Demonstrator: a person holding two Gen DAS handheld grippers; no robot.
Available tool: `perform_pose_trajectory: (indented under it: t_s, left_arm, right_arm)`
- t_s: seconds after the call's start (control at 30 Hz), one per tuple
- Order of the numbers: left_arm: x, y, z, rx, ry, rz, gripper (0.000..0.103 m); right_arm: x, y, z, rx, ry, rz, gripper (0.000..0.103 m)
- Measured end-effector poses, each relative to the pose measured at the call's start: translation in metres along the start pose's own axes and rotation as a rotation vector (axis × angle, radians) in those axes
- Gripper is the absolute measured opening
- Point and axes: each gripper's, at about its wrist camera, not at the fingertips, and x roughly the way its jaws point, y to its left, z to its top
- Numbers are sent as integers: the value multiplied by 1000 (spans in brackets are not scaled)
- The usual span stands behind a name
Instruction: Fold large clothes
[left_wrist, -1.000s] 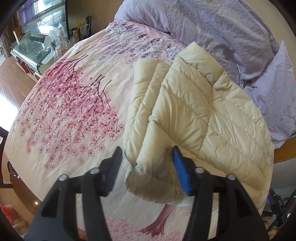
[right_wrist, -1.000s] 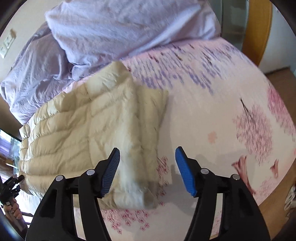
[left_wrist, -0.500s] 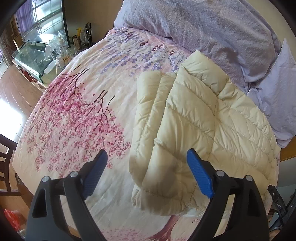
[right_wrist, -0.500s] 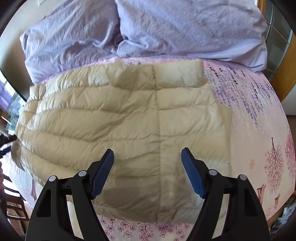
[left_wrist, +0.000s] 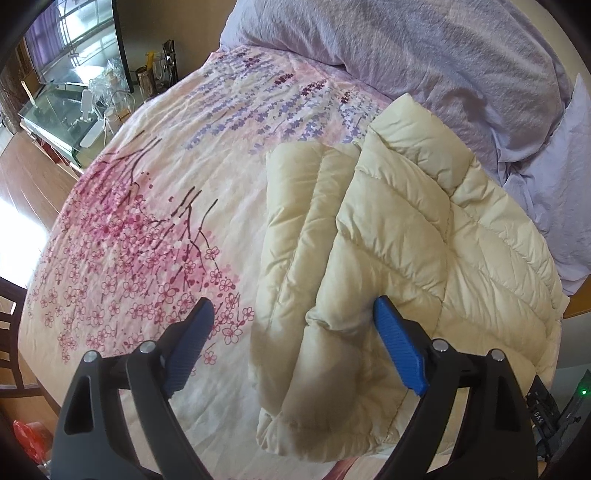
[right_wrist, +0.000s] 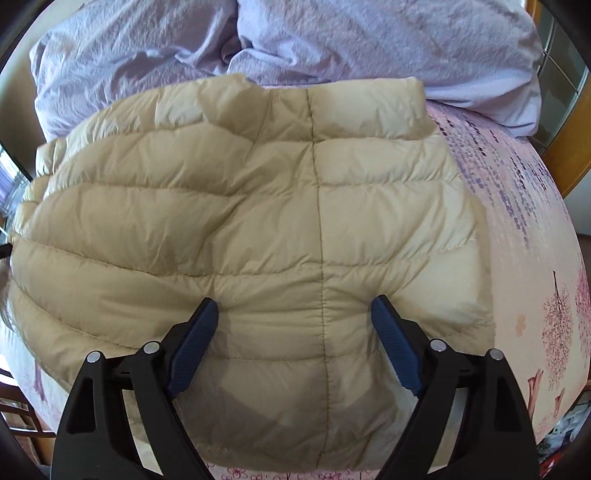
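A cream quilted down jacket (left_wrist: 399, 258) lies folded on the bed, its sleeve layers stacked along its left side. In the right wrist view the jacket (right_wrist: 258, 229) fills the middle, collar towards the pillows. My left gripper (left_wrist: 291, 325) is open and empty, hovering over the jacket's near left edge. My right gripper (right_wrist: 293, 317) is open and empty, just above the jacket's lower back panel.
The bed cover (left_wrist: 147, 229) has a pink blossom print. A lilac duvet (left_wrist: 424, 55) and pillows (right_wrist: 369, 37) lie at the head. A glass side table (left_wrist: 62, 107) with bottles stands beyond the bed's far edge. A wooden bed frame (right_wrist: 569, 147) is at right.
Both grippers opened wider and pulled back a little. The right gripper swung from the jacket's side edge to over its middle.
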Motion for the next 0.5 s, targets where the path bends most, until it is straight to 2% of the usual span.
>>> perform_pose_trajectory:
  t_s: [0.23, 0.4, 0.47, 0.5]
  left_arm:
    - [12, 0, -1, -45, 26, -39, 87]
    - [13, -2, -5, -78, 34, -107, 64]
    - [11, -6, -5, -77, 30, -120, 48]
    - [8, -8, -4, -74, 25, -133, 43]
  right_arm:
    - [8, 1, -3, -7, 10, 8, 90]
    - [14, 0, -2, -15, 11, 12, 93]
    - [14, 1, -2, -16, 11, 15, 94]
    - [15, 2, -2, -16, 11, 15, 95]
